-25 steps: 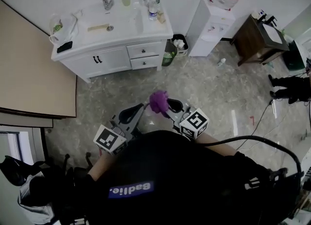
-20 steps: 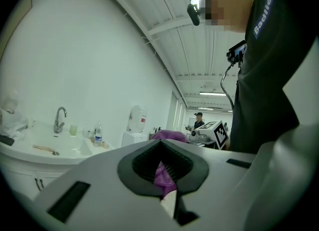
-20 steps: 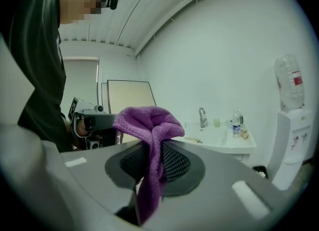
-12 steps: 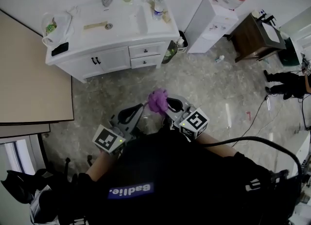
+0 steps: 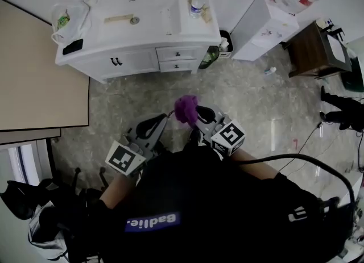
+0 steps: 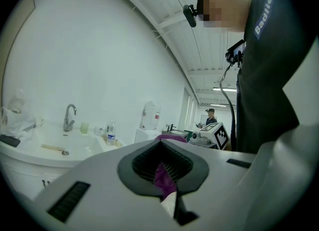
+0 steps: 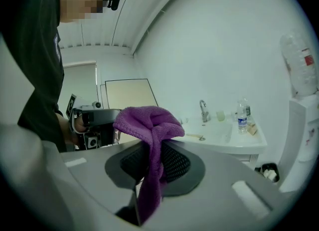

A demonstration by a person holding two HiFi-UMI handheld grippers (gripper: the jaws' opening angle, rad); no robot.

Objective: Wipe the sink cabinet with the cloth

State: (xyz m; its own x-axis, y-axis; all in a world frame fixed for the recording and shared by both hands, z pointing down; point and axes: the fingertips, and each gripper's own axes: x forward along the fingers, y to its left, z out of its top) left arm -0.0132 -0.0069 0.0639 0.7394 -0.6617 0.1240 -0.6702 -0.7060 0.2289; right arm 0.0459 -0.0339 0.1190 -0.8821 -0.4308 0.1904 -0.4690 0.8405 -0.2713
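Standing back from the white sink cabinet [image 5: 142, 57] — purple cloth [image 5: 185, 108] clamped in the right gripper [image 5: 192, 117].
Left gripper [image 5: 164, 123] jaws nearly together, empty — grey marbled floor [image 5: 244, 97] between.

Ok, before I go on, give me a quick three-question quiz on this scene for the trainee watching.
1. True or false: the purple cloth is already touching the sink cabinet.
2. What stands on the cabinet top beside the basin? A) kettle B) water bottle C) toaster
3. Which gripper's jaws plainly clamp the cloth?
Key: 1 false, it is held in the air, apart from the cabinet. 2 B, the water bottle. 3 the right gripper.
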